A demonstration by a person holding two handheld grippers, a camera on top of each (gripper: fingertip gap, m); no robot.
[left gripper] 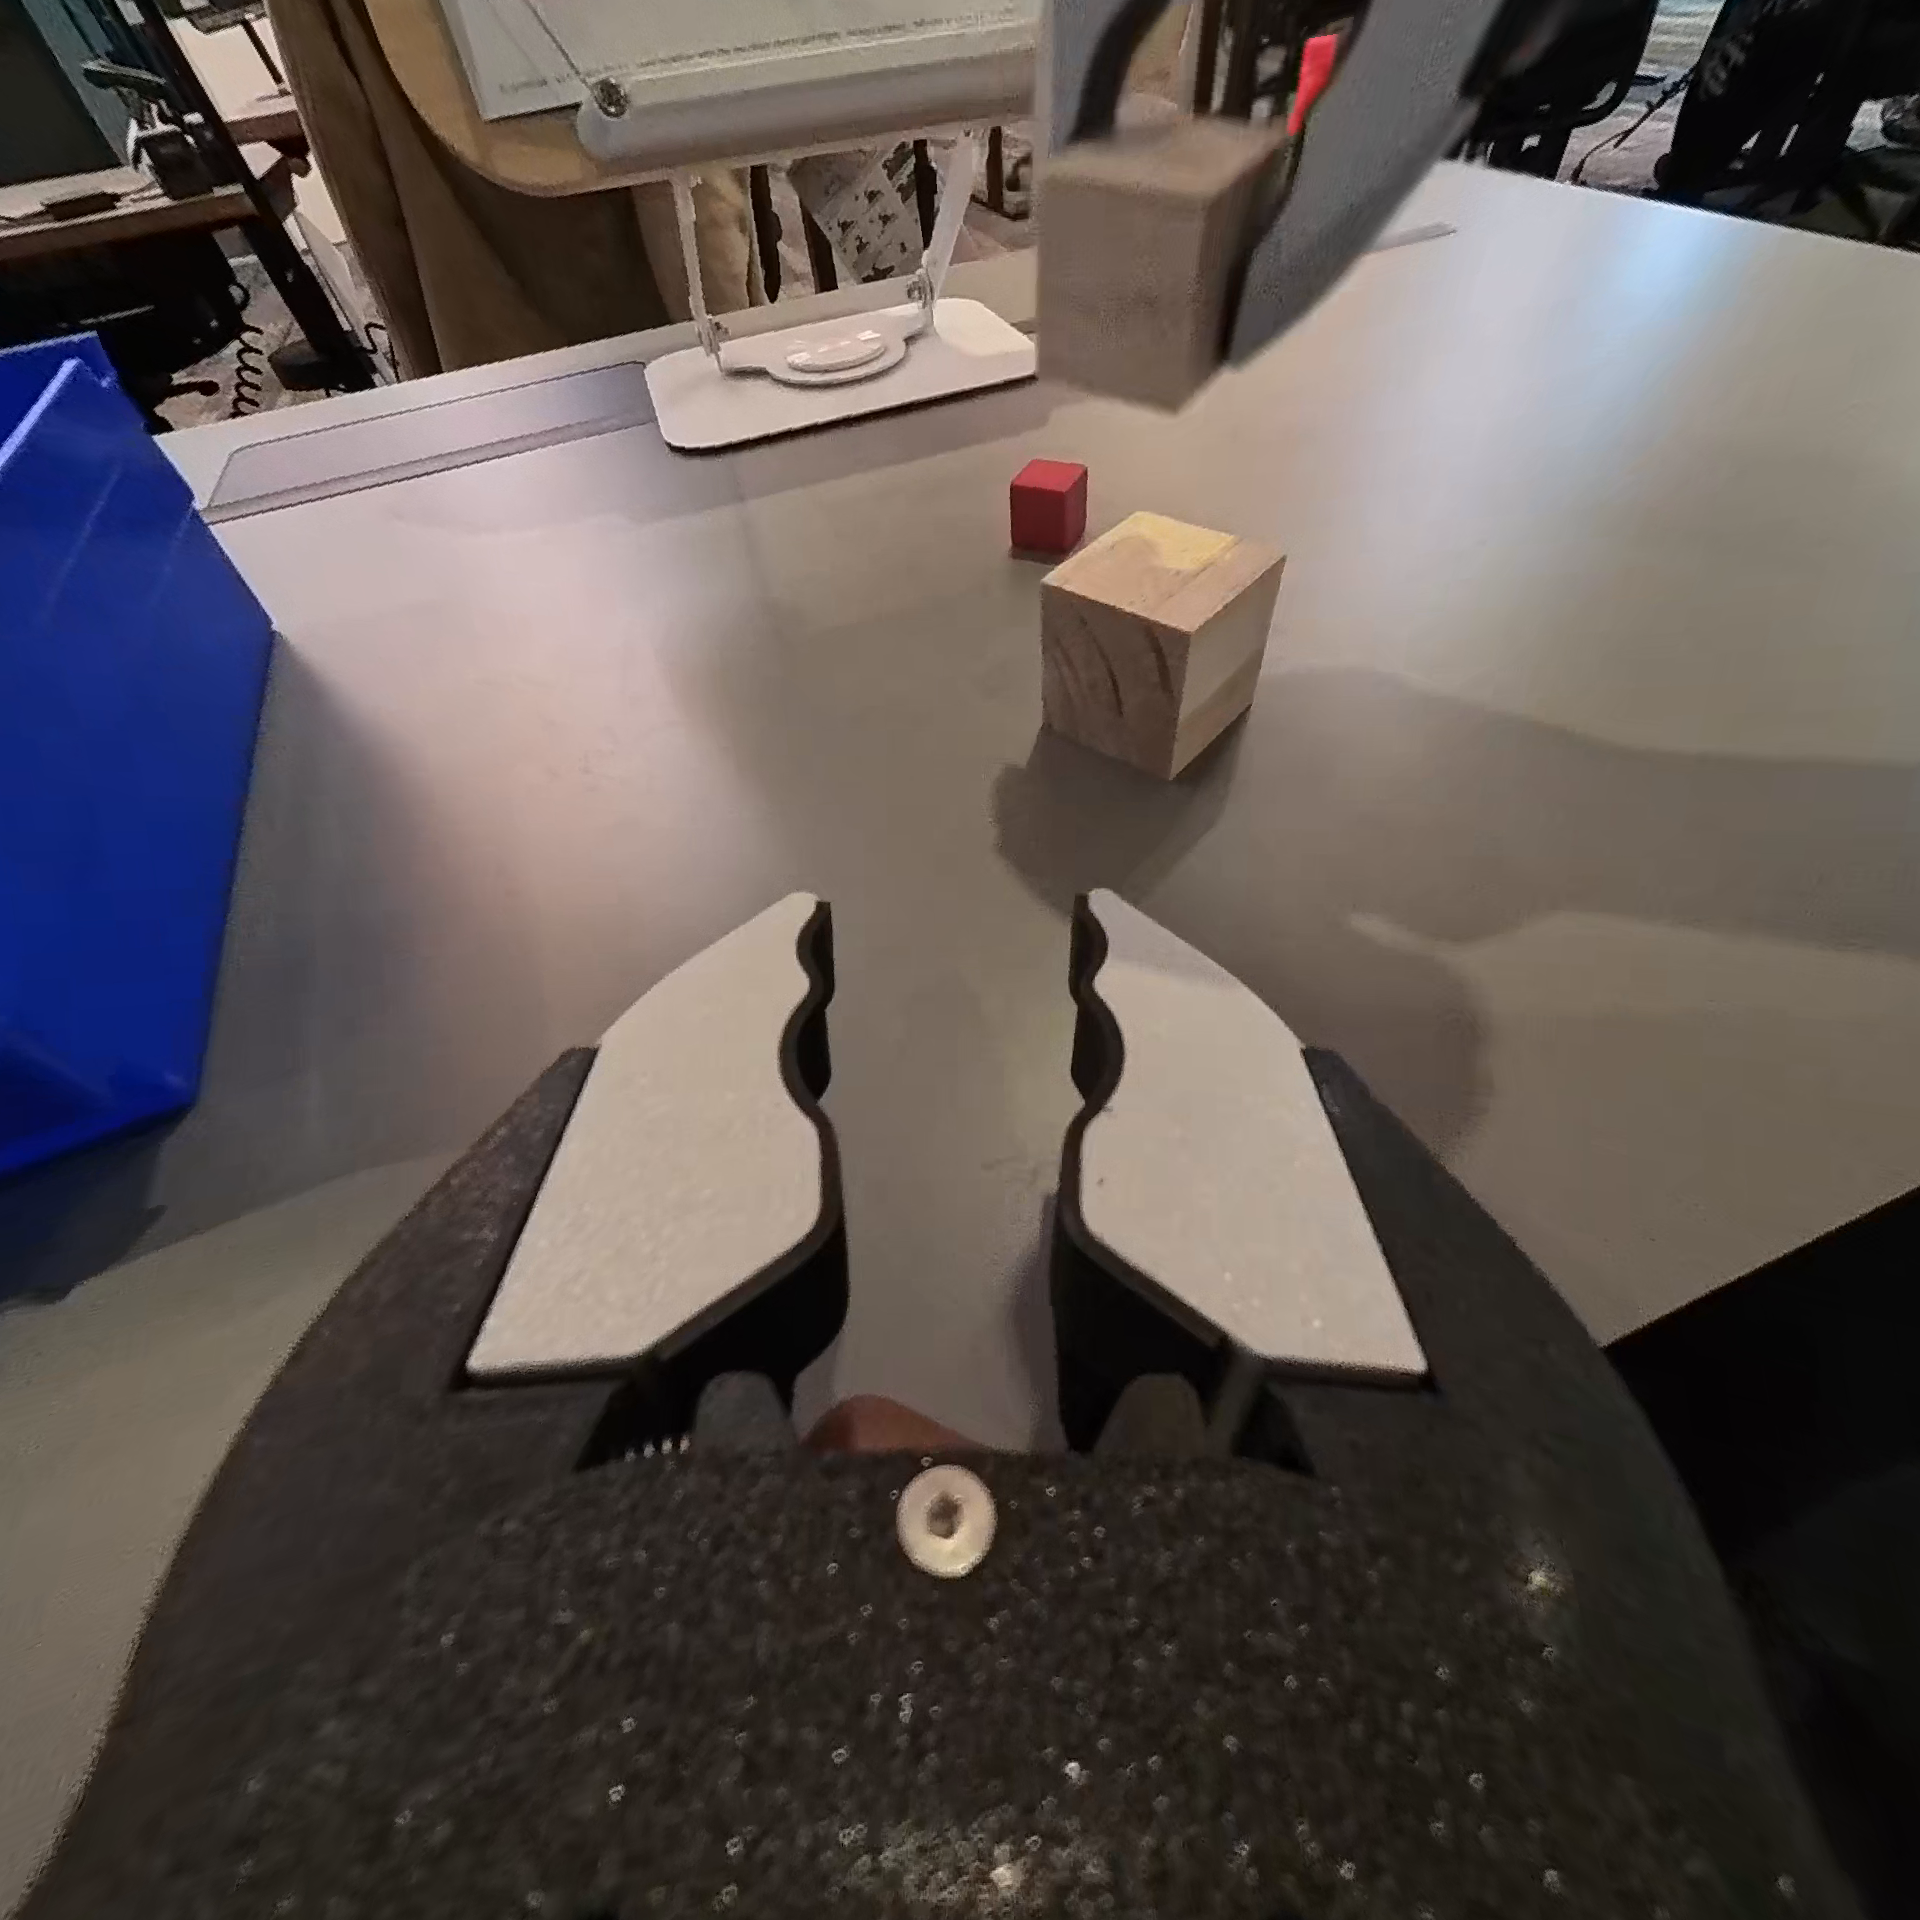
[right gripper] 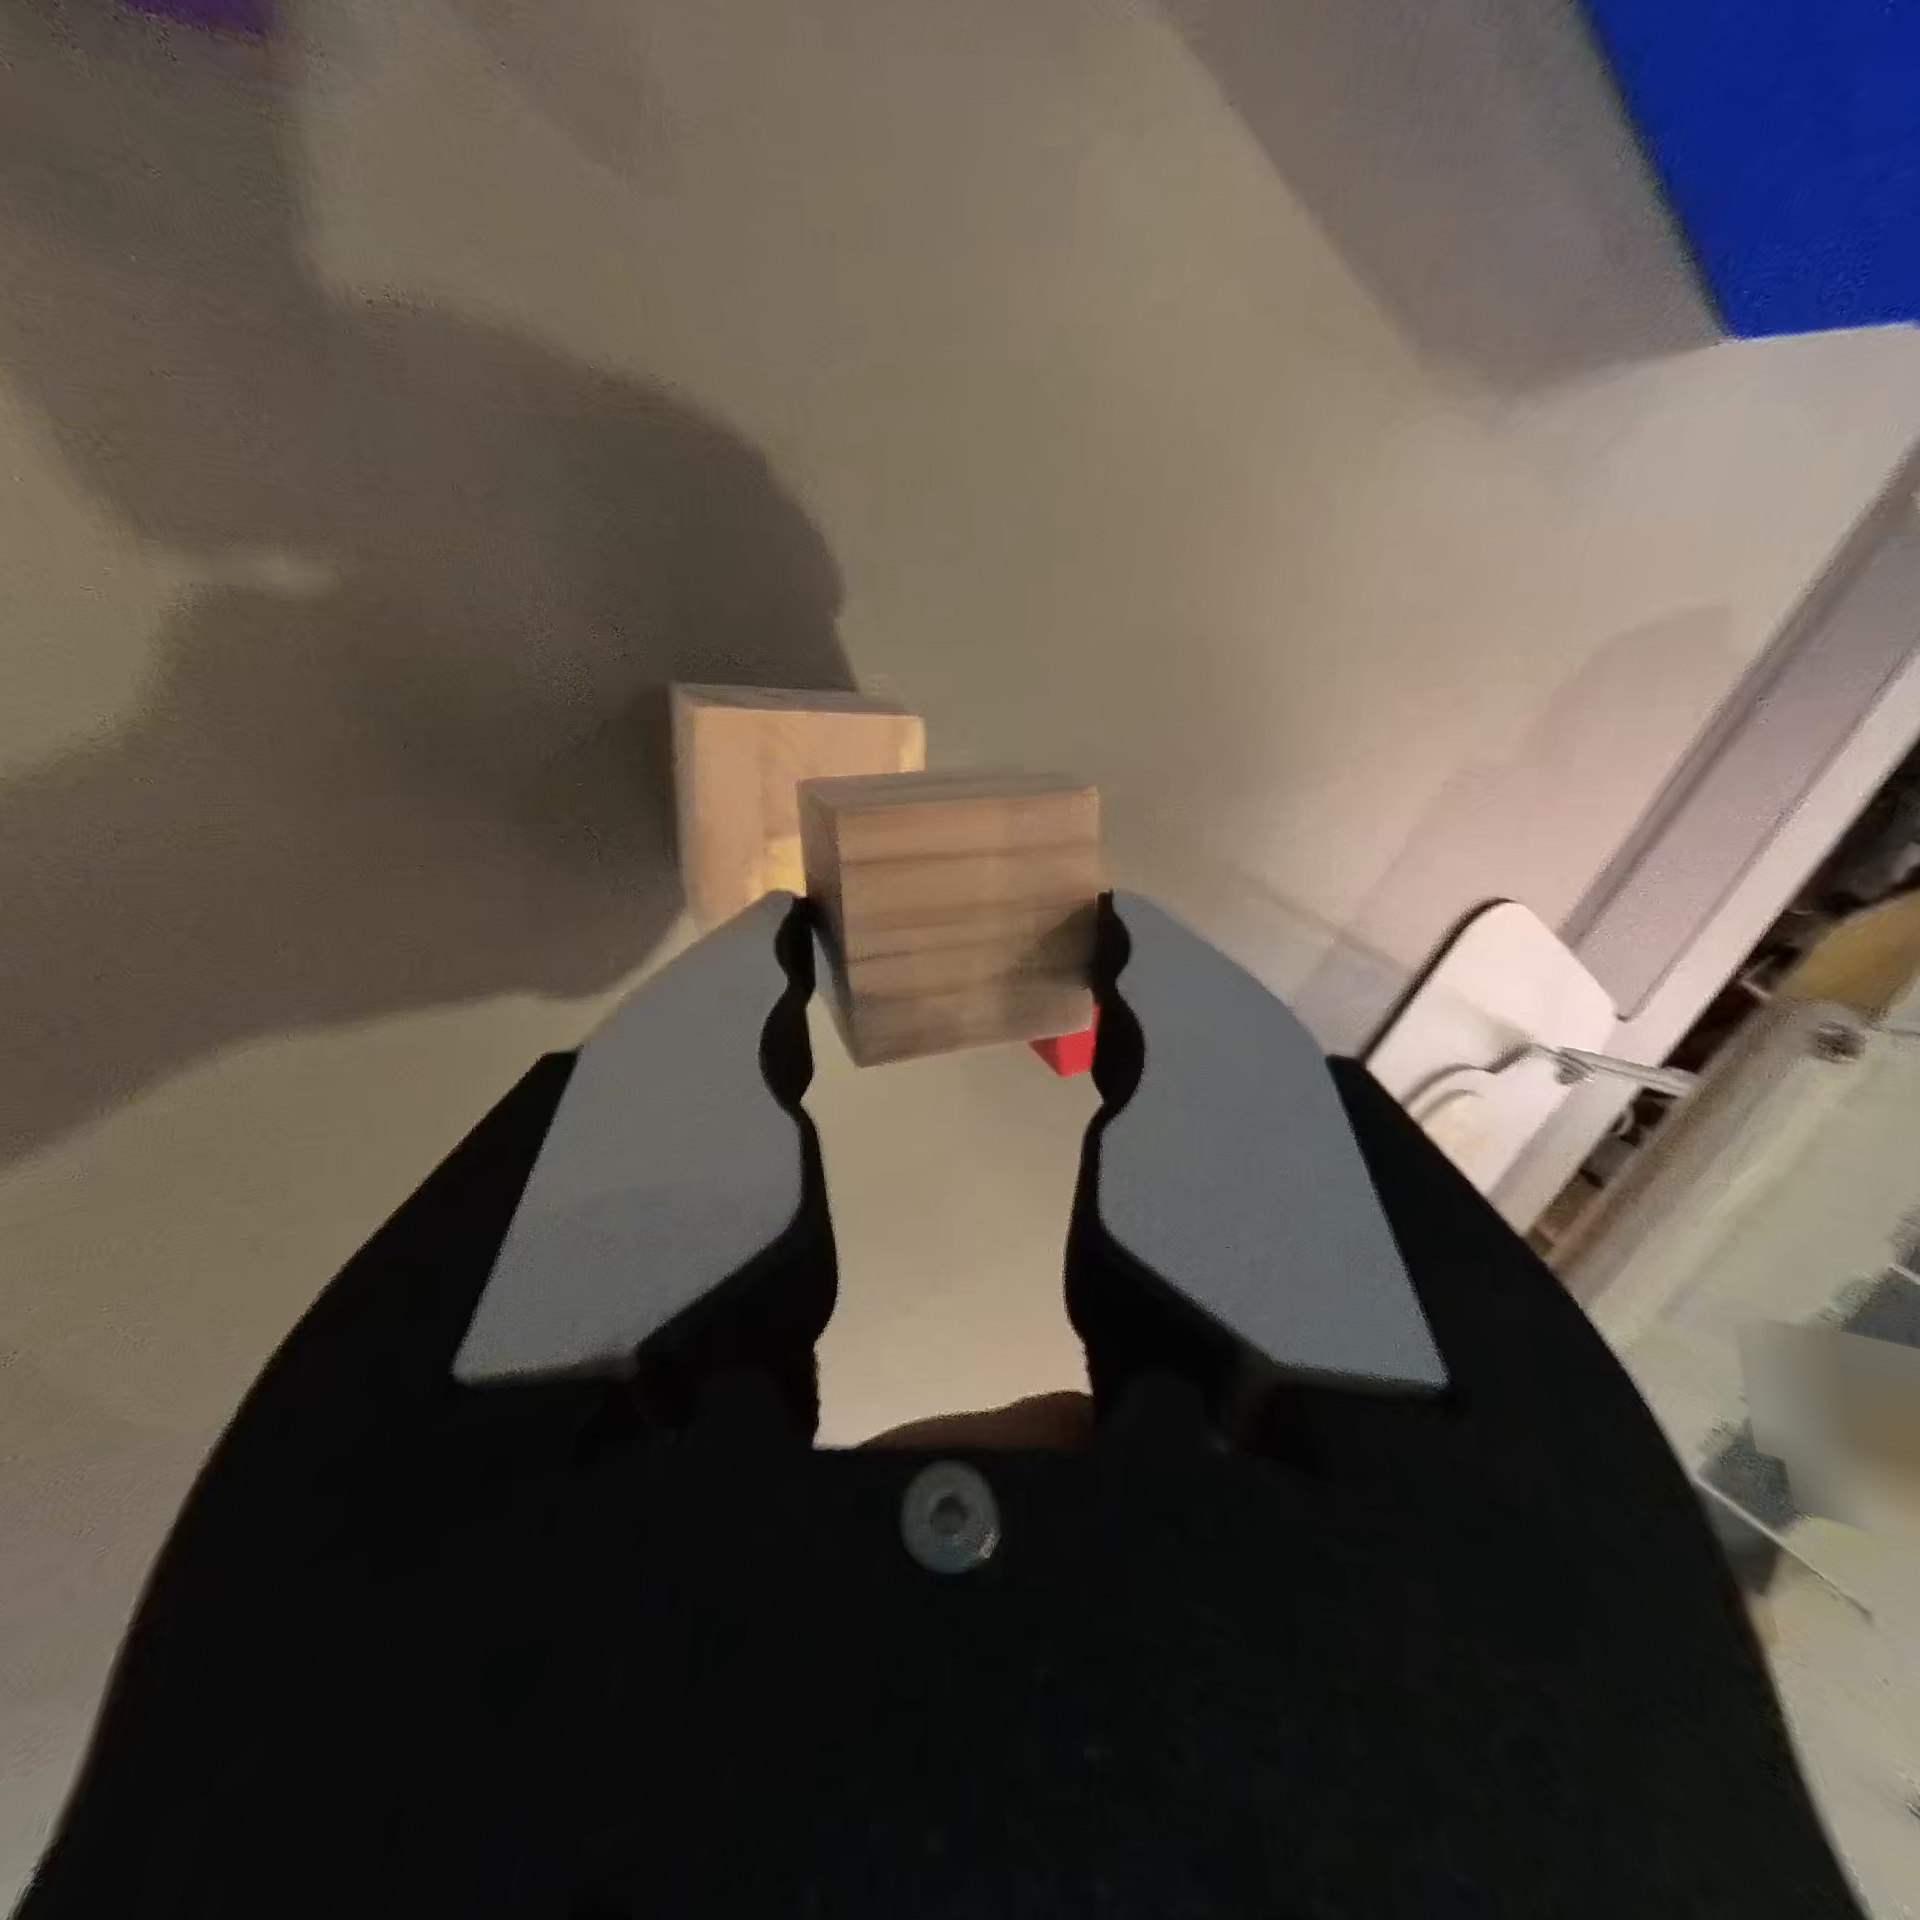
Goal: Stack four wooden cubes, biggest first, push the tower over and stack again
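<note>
right gripper (right gripper: pixel 951 940) clamped on mid-size wooden cube (right gripper: pixel 966 920), raised above table (left gripper: pixel 520 727) | left gripper (left gripper: pixel 951 940) parted, empty | largest wooden cube (left gripper: pixel 1158 655) on table, small red cube (left gripper: pixel 1047 504) just behind | blue bin (left gripper: pixel 104 748) at left | no legible writing

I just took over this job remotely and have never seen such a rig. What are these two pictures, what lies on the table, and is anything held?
There is no robot arm: a person holds a two-finger claw in each hand, each with a camera looking along its fingers. The left camera shows the left claw open and empty above the grey table, where a big wooden cube and a small red cube stand, beside a blue bin. The right camera shows the right claw gripping a smaller wooden cube in the air above them.
</note>
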